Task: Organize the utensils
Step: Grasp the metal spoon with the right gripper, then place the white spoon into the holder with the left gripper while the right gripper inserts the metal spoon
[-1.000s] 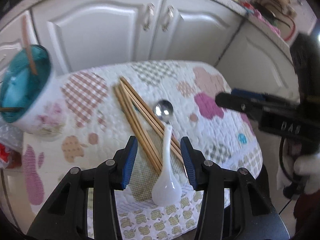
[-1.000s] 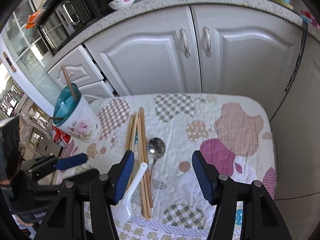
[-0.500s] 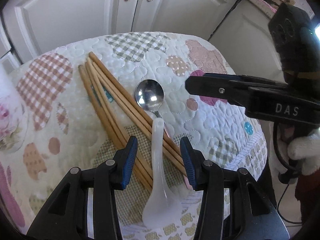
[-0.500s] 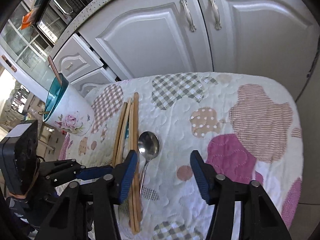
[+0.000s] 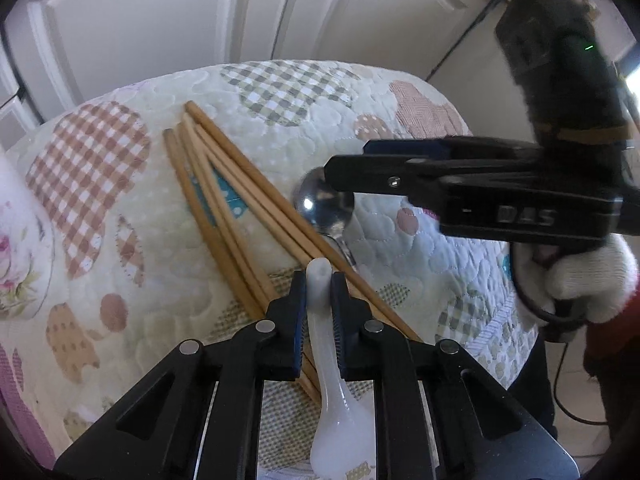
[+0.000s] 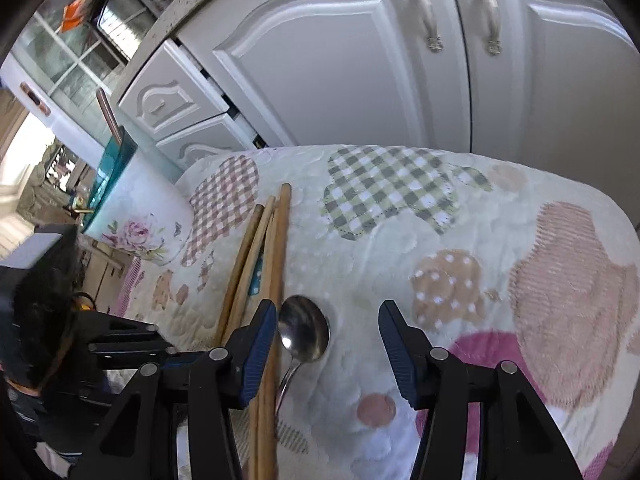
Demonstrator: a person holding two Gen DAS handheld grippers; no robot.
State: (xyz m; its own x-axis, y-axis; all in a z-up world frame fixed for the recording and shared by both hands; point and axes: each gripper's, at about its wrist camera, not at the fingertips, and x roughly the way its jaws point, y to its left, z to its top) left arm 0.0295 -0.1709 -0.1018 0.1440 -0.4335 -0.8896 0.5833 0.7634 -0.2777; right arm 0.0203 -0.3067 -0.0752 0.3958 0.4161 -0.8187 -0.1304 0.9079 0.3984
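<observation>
My left gripper (image 5: 318,293) is shut on the handle of a white ceramic spoon (image 5: 334,420) that lies on the quilted cloth. Several wooden chopsticks (image 5: 224,200) lie diagonally beside it, and a metal spoon (image 5: 320,212) rests just beyond. My right gripper (image 6: 328,334) is open, low over the metal spoon (image 6: 304,334), whose bowl sits between its fingers near the left one; the chopsticks (image 6: 264,256) run under the left finger. The right gripper also shows in the left wrist view (image 5: 460,184), over the metal spoon. A floral holder cup (image 6: 136,220) with a teal inside stands at the left.
The quilted patchwork cloth (image 6: 460,240) covers a small table whose edges drop off at the front and right. White cabinet doors (image 6: 360,60) and drawers stand close behind. The cup's side shows at the left edge of the left wrist view (image 5: 16,248).
My left gripper moved forward and closed on the white spoon's handle. My right gripper came down and forward over the metal spoon, still open.
</observation>
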